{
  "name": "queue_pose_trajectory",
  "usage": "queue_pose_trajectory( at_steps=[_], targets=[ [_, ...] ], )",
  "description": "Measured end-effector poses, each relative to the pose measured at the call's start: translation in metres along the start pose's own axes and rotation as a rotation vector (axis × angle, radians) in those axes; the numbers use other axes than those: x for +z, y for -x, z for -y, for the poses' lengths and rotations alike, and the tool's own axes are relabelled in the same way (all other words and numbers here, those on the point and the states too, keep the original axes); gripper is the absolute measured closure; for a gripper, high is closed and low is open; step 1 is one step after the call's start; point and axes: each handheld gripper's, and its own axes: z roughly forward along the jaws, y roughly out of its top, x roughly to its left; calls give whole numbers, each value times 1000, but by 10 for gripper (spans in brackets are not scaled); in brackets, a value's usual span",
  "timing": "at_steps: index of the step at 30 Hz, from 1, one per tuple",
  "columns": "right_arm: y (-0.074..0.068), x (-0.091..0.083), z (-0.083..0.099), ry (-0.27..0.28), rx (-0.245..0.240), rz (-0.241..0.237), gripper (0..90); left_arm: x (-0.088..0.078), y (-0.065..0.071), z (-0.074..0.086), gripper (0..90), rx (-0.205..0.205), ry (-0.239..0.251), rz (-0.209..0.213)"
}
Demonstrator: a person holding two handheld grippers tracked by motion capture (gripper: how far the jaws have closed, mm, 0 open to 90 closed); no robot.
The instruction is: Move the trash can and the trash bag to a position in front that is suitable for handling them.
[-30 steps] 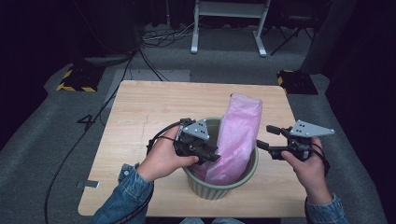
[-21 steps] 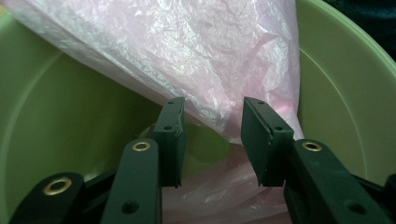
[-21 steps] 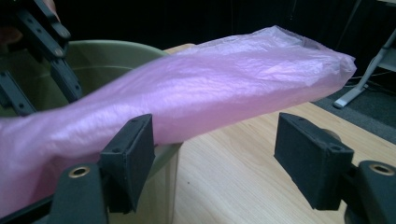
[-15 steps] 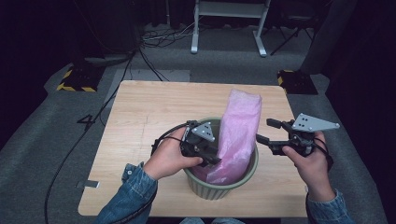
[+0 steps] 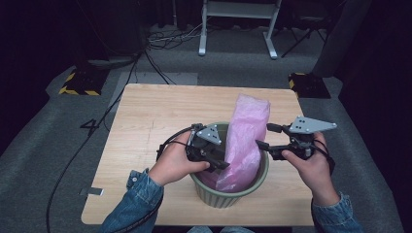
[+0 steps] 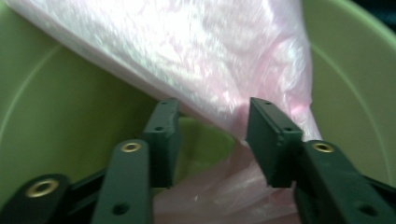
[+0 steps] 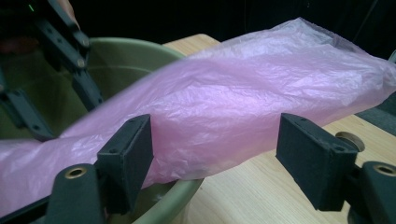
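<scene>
High view: a person stands at the wooden table (image 5: 145, 121) with a gripper in each hand, lining a green bin (image 5: 252, 182) with a pink plastic bag (image 5: 248, 136).
Landmark: the green bin, which stands near the table's front edge.
Bag: its lower end lies inside the bin; the rest leans up and out over the bin's far rim, limp and not spread.
Step in hand: by my judgement, seating the bag's bottom in the bin, with the mouth not yet opened over the rim.
Left gripper (image 5: 219, 165): reaches down into the bin from its left side. In the left gripper view its jaws have just been opening and stand about half apart; the pads (image 6: 268, 135) lie against the bag's underside with a fold near them, yet nothing is pinched, so I read it as released.
Right gripper (image 5: 265, 137): hangs just beside the bin's right rim, level with the leaning bag. In the right gripper view the jaws stand wide and the bag (image 7: 261, 107) lies beyond them, apart from the pads; it holds nothing.
Next move: probably calls for taking one layer of the bag's free end and drawing it over the bin's rim.
Risk: the thin film may slip or come up doubled.
</scene>
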Motion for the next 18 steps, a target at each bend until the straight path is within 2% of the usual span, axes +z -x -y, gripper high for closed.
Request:
queue_pose_trajectory(
  at_steps=[4,6,11,14,18],
  targets=[
    [-6,7,2,-37,-40,12,276,-8,-3,-3,436,-5,70,-49],
    [-7,8,2,-39,-46,13,275,-11,-3,-5,431,-14,102,-63],
    [-11,13,5,-71,-69,18,275,-21,-4,-8,403,-6,195,-101],
    [-16,15,6,-100,-110,41,273,-27,-4,-7,391,-8,248,-125],
    [-23,18,6,-114,-150,41,273,-31,-6,-7,391,-15,267,-141]
  ],
)
